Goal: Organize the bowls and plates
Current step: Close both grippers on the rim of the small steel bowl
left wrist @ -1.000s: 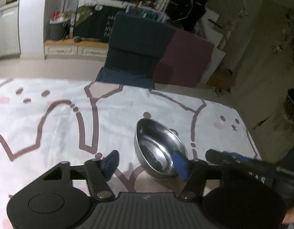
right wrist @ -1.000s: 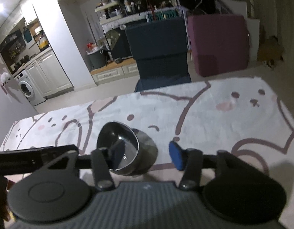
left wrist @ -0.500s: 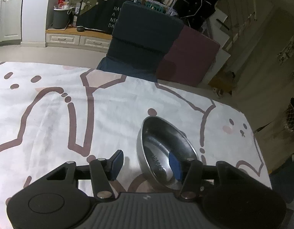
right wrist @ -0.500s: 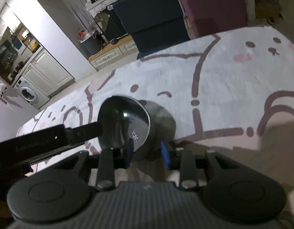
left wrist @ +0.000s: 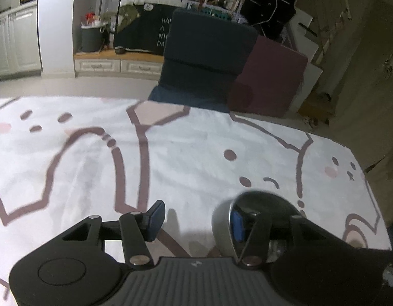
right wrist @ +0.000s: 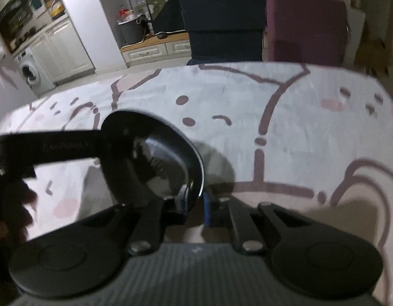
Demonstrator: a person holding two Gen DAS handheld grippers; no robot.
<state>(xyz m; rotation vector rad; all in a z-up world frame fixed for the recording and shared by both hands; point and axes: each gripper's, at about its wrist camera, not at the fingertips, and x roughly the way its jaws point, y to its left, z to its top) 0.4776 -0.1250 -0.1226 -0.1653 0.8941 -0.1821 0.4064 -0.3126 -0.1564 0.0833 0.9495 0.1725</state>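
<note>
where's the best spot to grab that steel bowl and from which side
Take the steel bowl by its thin rim, one finger inside and one outside, coming from the near edge. It is tilted, so that rim stands open to the jaws. The right gripper, whose jaws have just been closing, already pinches it there; its smooth wall looks slippery.

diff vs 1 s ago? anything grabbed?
Right gripper has just been closing and now pinches the steel bowl by its rim; the bowl sits tilted. Left gripper stays open, one finger inside the bowl. Tablecloth unchanged.
</note>
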